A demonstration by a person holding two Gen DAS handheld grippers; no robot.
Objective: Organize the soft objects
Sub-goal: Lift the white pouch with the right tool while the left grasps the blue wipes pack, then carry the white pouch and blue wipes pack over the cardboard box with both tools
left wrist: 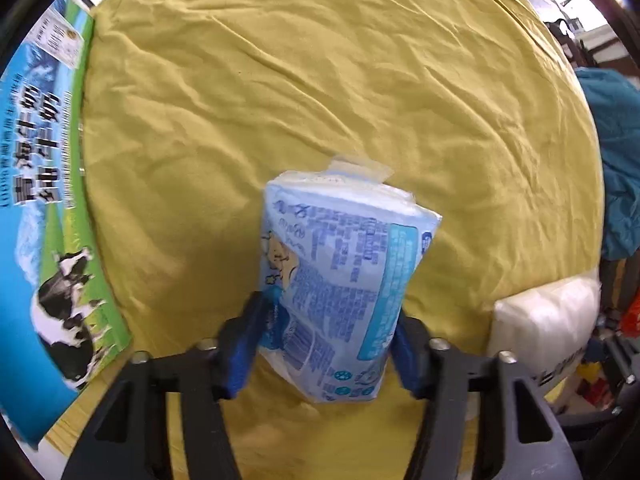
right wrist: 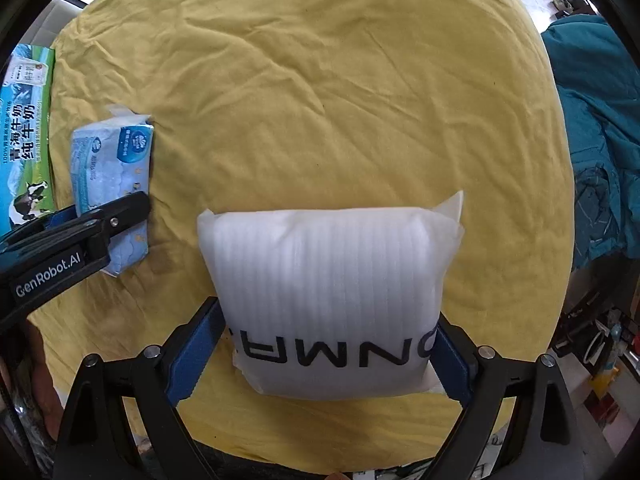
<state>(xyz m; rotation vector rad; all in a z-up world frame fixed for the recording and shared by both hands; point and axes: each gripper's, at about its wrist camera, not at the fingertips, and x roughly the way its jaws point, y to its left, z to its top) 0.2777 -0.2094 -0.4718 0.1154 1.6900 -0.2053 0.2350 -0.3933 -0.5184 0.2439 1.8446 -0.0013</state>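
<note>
Tissue pack (left wrist: 340, 276) in blue wrapping sits squeezed between the jaws of your left gripper (left wrist: 326, 344), standing on end over the yellow cloth (left wrist: 320, 80) with its taped flap toward 12 o'clock. Your right gripper (right wrist: 320, 356) has its jaws set wide around the white foam-wrapped bundle (right wrist: 332, 292), blue pads (right wrist: 192, 356) against both lower sides; black lettering runs across the near end of the bundle. From the right wrist view, the tissue pack lies at 9 o'clock of the bundle, well apart from it, with your left gripper clamped on it. A milk carton box (left wrist: 44, 208) printed with cows borders the cloth at 9 o'clock. Teal fabric (right wrist: 592, 152) hangs at 3 o'clock, off the cloth.
</note>
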